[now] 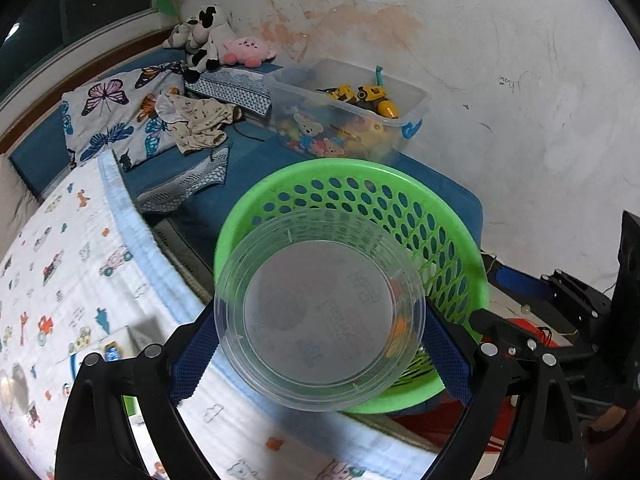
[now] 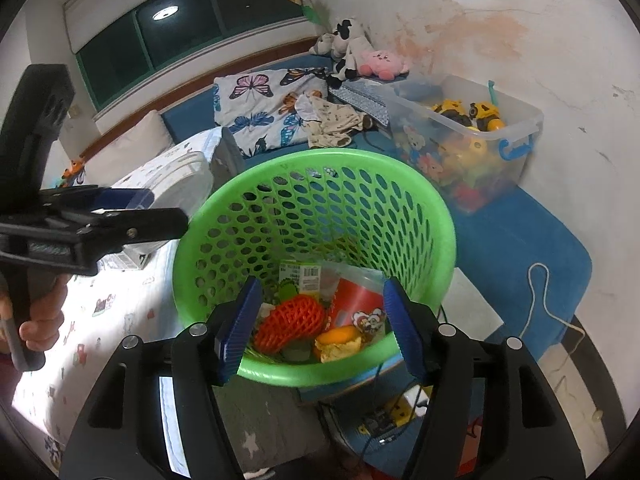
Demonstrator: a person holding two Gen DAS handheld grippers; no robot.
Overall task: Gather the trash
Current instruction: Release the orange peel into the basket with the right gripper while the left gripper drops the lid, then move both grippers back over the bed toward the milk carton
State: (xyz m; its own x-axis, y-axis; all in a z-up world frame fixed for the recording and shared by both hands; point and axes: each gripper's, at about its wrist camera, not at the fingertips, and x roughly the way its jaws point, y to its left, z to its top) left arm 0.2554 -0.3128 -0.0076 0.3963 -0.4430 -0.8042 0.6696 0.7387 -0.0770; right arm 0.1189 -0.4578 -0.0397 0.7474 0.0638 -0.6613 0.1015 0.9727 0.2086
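Note:
My left gripper [image 1: 320,320] is shut on a clear round plastic container [image 1: 320,312], with a blue pad pressing each side of its wall. It hangs tilted just in front of the green perforated basket [image 1: 440,240], covering part of the basket's mouth. In the right wrist view, my right gripper [image 2: 322,296] stands open above the near rim of the basket [image 2: 304,158], nothing between its fingers. Inside lie a red foam net [image 2: 290,324], an orange peel [image 2: 338,342], a red packet [image 2: 356,304] and a labelled carton [image 2: 300,276]. The left gripper [image 2: 160,210] with its container [image 2: 176,180] shows left of the basket.
A clear toy box [image 2: 468,140] stands behind the basket on the blue mat [image 2: 520,240]. Plush toys [image 1: 212,36], a butterfly pillow [image 1: 108,116] and clothes [image 1: 200,120] lie farther back. A printed blanket [image 1: 72,280] spreads on the left. A white cord [image 2: 536,300] trails on the right.

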